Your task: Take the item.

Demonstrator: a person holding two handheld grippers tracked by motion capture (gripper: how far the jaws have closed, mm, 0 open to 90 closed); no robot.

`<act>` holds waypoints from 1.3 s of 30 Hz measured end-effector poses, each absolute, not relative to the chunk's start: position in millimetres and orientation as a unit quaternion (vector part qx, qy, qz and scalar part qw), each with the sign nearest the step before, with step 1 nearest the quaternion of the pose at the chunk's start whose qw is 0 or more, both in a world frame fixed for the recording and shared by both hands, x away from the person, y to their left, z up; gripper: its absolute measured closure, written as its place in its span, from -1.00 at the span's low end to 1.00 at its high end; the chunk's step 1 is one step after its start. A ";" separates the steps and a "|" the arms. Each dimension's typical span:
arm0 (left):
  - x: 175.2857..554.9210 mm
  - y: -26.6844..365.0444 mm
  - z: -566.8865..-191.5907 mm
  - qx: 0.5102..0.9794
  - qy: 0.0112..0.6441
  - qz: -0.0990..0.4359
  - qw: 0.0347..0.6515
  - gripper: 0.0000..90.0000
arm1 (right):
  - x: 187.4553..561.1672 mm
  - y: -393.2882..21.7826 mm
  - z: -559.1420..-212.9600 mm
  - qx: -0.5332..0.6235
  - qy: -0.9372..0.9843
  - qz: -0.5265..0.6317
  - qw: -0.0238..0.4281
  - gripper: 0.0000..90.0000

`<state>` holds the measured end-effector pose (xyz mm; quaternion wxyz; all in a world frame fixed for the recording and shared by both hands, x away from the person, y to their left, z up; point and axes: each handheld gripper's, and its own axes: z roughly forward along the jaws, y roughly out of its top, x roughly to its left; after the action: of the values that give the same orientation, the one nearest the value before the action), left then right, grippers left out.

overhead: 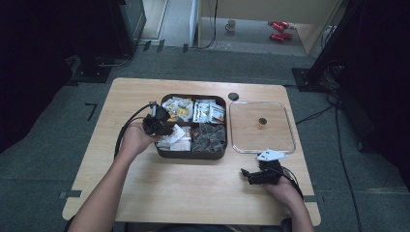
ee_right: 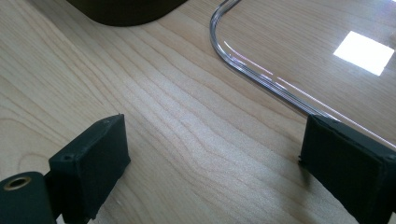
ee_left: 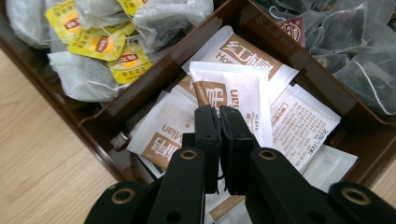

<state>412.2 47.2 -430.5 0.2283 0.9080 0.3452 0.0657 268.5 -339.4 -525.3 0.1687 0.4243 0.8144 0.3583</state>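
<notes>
Upright between the pinched jaws of the left gripper point(ee_left: 219, 112) stands a white tea sachet point(ee_left: 233, 91), lifted over the near-left compartment of the brown divided box point(overhead: 162, 151), among more white sachets point(ee_left: 299, 126). Yellow-tagged tea bags point(ee_left: 100, 44) fill the neighbouring compartment. Well apart, the right gripper point(ee_right: 212, 154) rests with jaws wide apart on the wooden table point(overhead: 193, 188), beside the clear lid point(overhead: 261, 126).
</notes>
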 end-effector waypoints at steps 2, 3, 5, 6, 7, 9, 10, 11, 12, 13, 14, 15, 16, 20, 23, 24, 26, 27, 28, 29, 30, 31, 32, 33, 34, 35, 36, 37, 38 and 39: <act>411.7 49.2 -428.0 0.907 0.346 0.067 0.230 0.96 | 268.4 -339.3 -525.3 0.424 0.814 0.358 0.169 -0.83; 411.4 51.4 -425.7 0.906 0.347 0.069 0.233 0.96 | 268.5 -339.3 -525.3 0.424 0.814 0.358 0.169 -0.83; 411.2 52.6 -424.4 0.905 0.348 0.070 0.235 0.96 | 268.5 -339.3 -525.3 0.424 0.814 0.358 0.169 -0.83; 411.0 54.1 -423.1 0.904 0.349 0.071 0.236 0.96 | 268.5 -339.3 -525.3 0.424 0.814 0.358 0.169 -0.83; 410.8 55.7 -421.8 0.903 0.350 0.070 0.238 0.96 | 268.5 -339.4 -525.3 0.424 0.814 0.358 0.169 -0.83; 410.4 59.4 -419.1 0.902 0.353 0.072 0.240 0.96 | 268.5 -339.3 -525.3 0.424 0.814 0.358 0.169 -0.83; 410.4 61.0 -417.8 0.901 0.354 0.075 0.240 0.96 | 268.5 -339.3 -525.3 0.424 0.814 0.358 0.169 -0.83; 410.6 62.5 -416.7 0.901 0.354 0.075 0.240 0.96 | 268.5 -339.4 -525.3 0.424 0.814 0.358 0.169 -0.83; 410.6 64.3 -415.1 0.900 0.357 0.076 0.240 0.96 | 268.5 -339.4 -525.3 0.424 0.814 0.358 0.169 -0.83; 410.6 66.7 -413.0 0.899 0.358 0.078 0.242 0.96 | 268.5 -339.3 -525.3 0.424 0.814 0.358 0.169 -0.83; 410.4 68.7 -411.3 0.897 0.359 0.079 0.244 0.95 | 268.5 -339.3 -525.3 0.424 0.814 0.358 0.169 -0.83; 410.0 70.3 -410.1 0.896 0.360 0.080 0.246 0.96 | 268.5 -339.3 -525.3 0.424 0.814 0.358 0.169 -0.83; 409.4 73.4 -407.9 0.894 0.362 0.081 0.251 0.96 | 268.5 -339.3 -525.3 0.424 0.814 0.358 0.169 -0.83; 408.7 80.7 -403.8 0.891 0.366 0.081 0.258 0.95 | 268.5 -339.3 -525.3 0.424 0.814 0.358 0.169 -0.83; 408.8 88.5 -400.1 0.886 0.371 0.086 0.264 0.95 | 268.5 -339.4 -525.3 0.424 0.814 0.358 0.169 -0.83; 408.8 88.5 -400.1 0.886 0.371 0.086 0.264 0.95 | 268.5 -339.4 -525.3 0.424 0.814 0.358 0.169 -0.83; 408.7 91.7 -399.1 0.885 0.374 0.089 0.263 0.95 | 268.5 -339.3 -525.3 0.424 0.814 0.358 0.169 -0.83; 408.6 93.2 -398.6 0.884 0.376 0.087 0.264 0.95 | 268.5 -339.3 -525.3 0.424 0.814 0.358 0.169 -0.83; 408.1 94.7 -398.0 0.883 0.377 0.090 0.263 0.95 | 268.5 -339.3 -525.3 0.424 0.814 0.358 0.169 -0.83; 407.8 96.4 -397.4 0.882 0.379 0.090 0.265 0.95 | 268.5 -339.4 -525.3 0.424 0.814 0.358 0.169 -0.83; 407.4 98.1 -396.8 0.881 0.381 0.092 0.266 0.95 | 268.5 -339.4 -525.3 0.424 0.814 0.358 0.169 -0.83; 407.1 101.9 -395.7 0.879 0.384 0.093 0.266 0.95 | 268.5 -339.3 -525.3 0.424 0.814 0.358 0.169 -0.83; 407.1 101.9 -395.7 0.879 0.384 0.093 0.266 0.95 | 268.5 -339.3 -525.3 0.424 0.814 0.358 0.169 -0.83; 407.0 103.8 -395.5 0.878 0.386 0.094 0.266 0.95 | 268.8 -339.1 -525.4 0.424 0.814 0.358 0.169 -0.83; 406.9 105.6 -395.2 0.878 0.388 0.094 0.266 0.95 | 268.8 -339.1 -525.4 0.424 0.814 0.358 0.169 -0.83; 406.8 107.8 -394.9 0.877 0.390 0.094 0.265 0.95 | 268.9 -339.0 -525.4 0.424 0.814 0.358 0.169 -0.83; 406.7 109.7 -394.7 0.876 0.392 0.096 0.265 0.95 | 269.0 -338.9 -525.3 0.424 0.815 0.358 0.168 -0.83; 406.7 111.2 -394.5 0.876 0.393 0.096 0.264 0.95 | 269.3 -338.7 -525.3 0.424 0.815 0.358 0.168 -0.83; 406.6 113.2 -394.4 0.874 0.395 0.097 0.264 0.95 | 269.3 -338.7 -525.3 0.424 0.815 0.358 0.168 -0.83; 406.7 115.2 -394.3 0.873 0.398 0.098 0.264 0.95 | 269.5 -338.6 -525.3 0.424 0.815 0.358 0.168 -0.83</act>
<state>406.7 115.2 -394.3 0.2642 0.8732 0.3977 0.0979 269.5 -338.6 -525.3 0.1682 0.4240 0.8146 0.3583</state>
